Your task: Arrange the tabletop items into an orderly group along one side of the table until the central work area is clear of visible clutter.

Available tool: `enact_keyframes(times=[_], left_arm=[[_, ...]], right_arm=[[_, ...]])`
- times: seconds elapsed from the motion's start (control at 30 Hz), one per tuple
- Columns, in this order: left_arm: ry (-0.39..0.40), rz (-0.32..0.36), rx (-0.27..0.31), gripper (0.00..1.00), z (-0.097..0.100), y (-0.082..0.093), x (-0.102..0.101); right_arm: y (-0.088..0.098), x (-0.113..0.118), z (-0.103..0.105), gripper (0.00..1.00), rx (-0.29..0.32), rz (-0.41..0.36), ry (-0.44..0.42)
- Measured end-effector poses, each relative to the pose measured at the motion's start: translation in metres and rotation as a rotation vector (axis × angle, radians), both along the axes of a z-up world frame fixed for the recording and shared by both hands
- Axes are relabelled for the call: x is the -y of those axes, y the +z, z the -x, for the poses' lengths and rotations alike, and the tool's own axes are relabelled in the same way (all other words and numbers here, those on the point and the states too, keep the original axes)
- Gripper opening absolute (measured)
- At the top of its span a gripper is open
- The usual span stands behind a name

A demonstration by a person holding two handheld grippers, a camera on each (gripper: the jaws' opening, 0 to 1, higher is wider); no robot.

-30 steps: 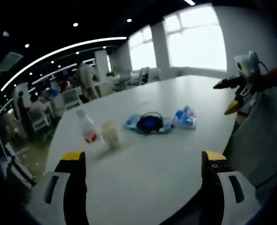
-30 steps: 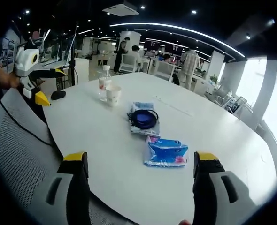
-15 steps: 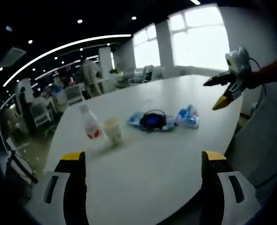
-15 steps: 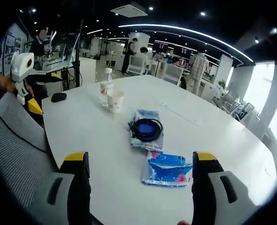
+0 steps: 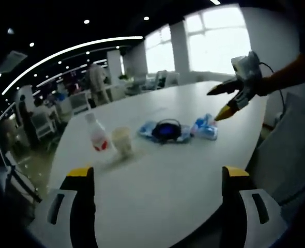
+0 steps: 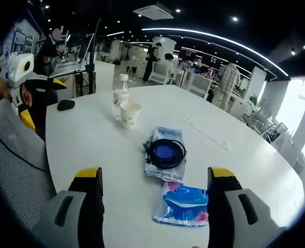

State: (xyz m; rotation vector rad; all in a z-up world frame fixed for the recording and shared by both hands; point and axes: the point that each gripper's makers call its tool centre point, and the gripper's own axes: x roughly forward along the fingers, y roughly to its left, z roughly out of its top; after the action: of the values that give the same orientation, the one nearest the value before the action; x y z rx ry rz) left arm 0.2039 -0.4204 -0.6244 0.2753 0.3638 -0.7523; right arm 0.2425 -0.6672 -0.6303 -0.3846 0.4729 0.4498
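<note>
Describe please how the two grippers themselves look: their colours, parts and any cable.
Each gripper, left gripper and right gripper, has two black jaws with yellow tips on light grey mounts. The right one, seen from the left gripper view, has a white body, a thin dark cable.

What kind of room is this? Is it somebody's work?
It looks like a big open office. There is a large white table with a mesh chair beside it, rows of desks and chairs behind, with people among them, and long strip lights on a dark ceiling.
</note>
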Motion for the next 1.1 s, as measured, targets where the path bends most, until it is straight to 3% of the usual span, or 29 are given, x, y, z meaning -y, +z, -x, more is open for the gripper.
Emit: enact_keyframes(times=[0.53, 0.7, 1.1], left_arm=[[-0.023, -0.024, 0.005, 1.0, 0.001, -0.002, 0.002], [-0.026, -0.028, -0.005, 1.0, 0.002, -0.004, 0.002], [-0.04, -0.046, -0.012, 0.98, 0.003, -0.008, 0.002]], right_arm=[[-0.006, -0.009, -0.051, 0.7, 0.021, -0.017, 0.006], [-0.016, -0.009, -0.066, 0.66, 0.005, -0.02, -0.006], [-0.044, -0.023, -0.084, 0.54, -0.04, 0.0, 0.052]])
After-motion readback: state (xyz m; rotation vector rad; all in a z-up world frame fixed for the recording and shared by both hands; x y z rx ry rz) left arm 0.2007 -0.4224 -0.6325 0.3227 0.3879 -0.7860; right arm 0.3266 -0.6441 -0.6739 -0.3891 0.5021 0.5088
